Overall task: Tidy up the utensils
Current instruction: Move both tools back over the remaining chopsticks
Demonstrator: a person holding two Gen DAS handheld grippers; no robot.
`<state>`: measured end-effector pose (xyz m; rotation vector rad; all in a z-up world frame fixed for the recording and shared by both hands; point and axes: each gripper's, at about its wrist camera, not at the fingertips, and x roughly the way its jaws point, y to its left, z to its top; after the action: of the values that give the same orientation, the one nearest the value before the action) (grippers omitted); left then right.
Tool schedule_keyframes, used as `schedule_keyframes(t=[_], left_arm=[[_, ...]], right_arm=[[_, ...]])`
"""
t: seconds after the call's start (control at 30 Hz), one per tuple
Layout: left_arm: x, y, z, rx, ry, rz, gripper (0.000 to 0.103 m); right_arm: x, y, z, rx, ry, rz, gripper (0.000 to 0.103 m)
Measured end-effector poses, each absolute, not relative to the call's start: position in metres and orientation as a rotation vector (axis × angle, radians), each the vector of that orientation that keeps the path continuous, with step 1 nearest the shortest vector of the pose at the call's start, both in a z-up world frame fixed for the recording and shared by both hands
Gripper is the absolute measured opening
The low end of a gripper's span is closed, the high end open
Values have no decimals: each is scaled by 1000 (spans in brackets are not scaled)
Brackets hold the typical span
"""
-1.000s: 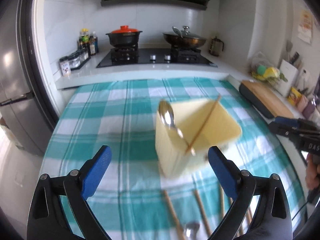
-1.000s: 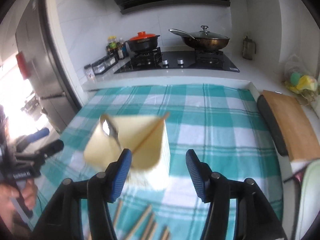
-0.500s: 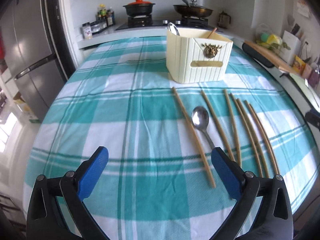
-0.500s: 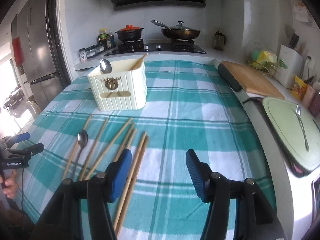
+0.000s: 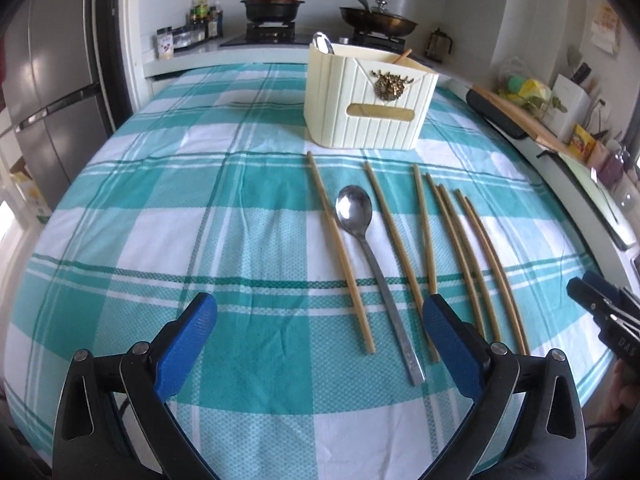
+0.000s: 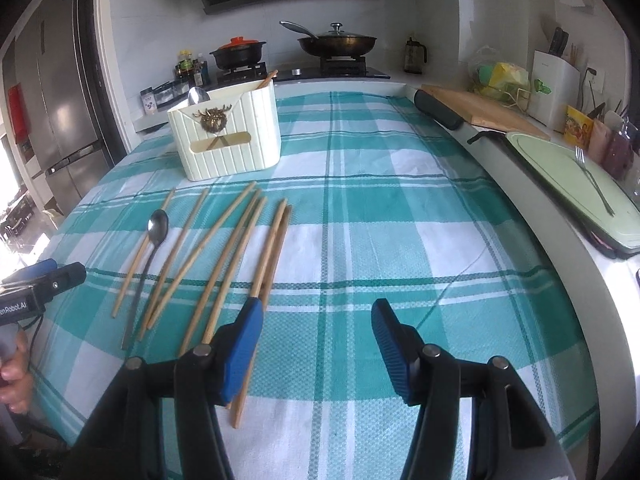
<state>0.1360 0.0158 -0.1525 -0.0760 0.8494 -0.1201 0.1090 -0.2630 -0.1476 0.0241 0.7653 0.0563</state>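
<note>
Over the checked cloth: both grippers hover above the teal-and-white tablecloth [image 5: 168, 216], neither one touching anything.
Left gripper [image 5: 320, 320]: blue-padded fingers [image 5: 188, 336] spread wide, nothing between the pads; the spoon handle and chopstick ends lie on the cloth under the gap, near the right-side finger.
Right gripper [image 6: 318, 328]: jaws parted about halfway and empty; its left-side finger [image 6: 240, 344] sits in front of the near ends of the rightmost chopsticks, and whether it touches them cannot be told.
Chopsticks [image 5: 424, 228]: seven bamboo sticks lie loose on the cloth, fanned out just in front of the holder, the two on the right almost touching.
Spoon [image 5: 354, 210]: a steel spoon lies bowl-up between the first and second sticks from the left, handle toward the camera.
Utensil holder [image 5: 368, 104]: a cream ribbed box with a brass stag emblem stands upright at the far side of the cloth, already carrying one spoon [image 5: 322, 42] and one chopstick [image 5: 402, 56].
Person's hand [image 6: 14, 376]: at the left edge of the right wrist view, gripping the left gripper's handle.
</note>
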Motion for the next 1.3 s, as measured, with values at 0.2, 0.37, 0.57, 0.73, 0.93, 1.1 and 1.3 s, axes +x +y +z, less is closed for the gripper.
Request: schedule_keyframes(t=[0.2, 0.37, 0.57, 0.73, 0.93, 1.1, 1.3], left_arm=[[141, 20, -159, -88, 865, -91, 102], [147, 21, -163, -84, 874, -72, 102], [158, 19, -168, -85, 879, -62, 102], [168, 18, -175, -64, 884, -42, 102], [180, 24, -187, -77, 912, -16, 102], [184, 24, -188, -70, 917, -15, 102], [193, 21, -190, -73, 921, -16, 102]], right_arm=[[110, -258, -152, 31, 769, 74, 56], [109, -255, -155, 15, 775, 81, 54], [111, -256, -158, 12, 792, 76, 46], [116, -255, -162, 29, 816, 81, 42], [125, -254, -167, 55, 852, 106, 38], [133, -254, -172, 80, 871, 117, 37], [132, -252, -173, 75, 874, 125, 37]])
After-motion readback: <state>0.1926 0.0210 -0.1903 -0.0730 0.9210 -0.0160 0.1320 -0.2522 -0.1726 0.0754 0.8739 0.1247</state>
